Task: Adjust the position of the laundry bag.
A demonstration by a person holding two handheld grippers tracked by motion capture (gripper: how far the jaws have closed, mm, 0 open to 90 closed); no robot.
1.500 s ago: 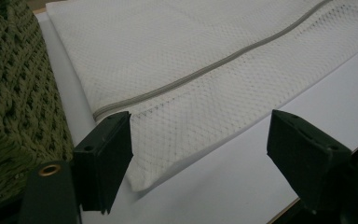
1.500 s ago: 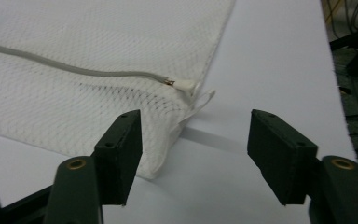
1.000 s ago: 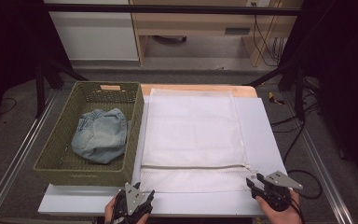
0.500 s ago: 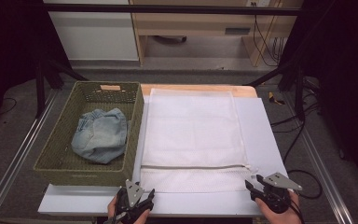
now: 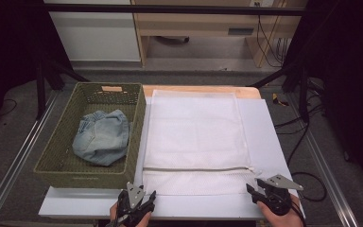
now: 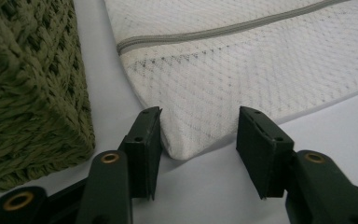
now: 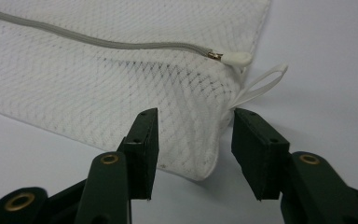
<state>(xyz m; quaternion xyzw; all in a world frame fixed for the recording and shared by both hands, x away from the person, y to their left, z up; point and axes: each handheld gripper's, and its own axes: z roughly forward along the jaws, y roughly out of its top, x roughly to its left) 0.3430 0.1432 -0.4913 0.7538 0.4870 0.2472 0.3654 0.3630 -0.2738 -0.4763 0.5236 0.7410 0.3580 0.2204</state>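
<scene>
Both grippers, left (image 6: 199, 135) and right (image 7: 195, 135), parked at near corners of white mesh laundry bag (image 5: 196, 137) flat on table beside wicker basket (image 5: 56, 161), left jaws just narrowed, corners between parted jaws, nothing pinched, grasp judged imminent.

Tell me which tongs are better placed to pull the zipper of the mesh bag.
The right tongs: the zipper pull lies just beyond them, at the mesh laundry bag's corner. The left tongs face the opposite corner.
</scene>
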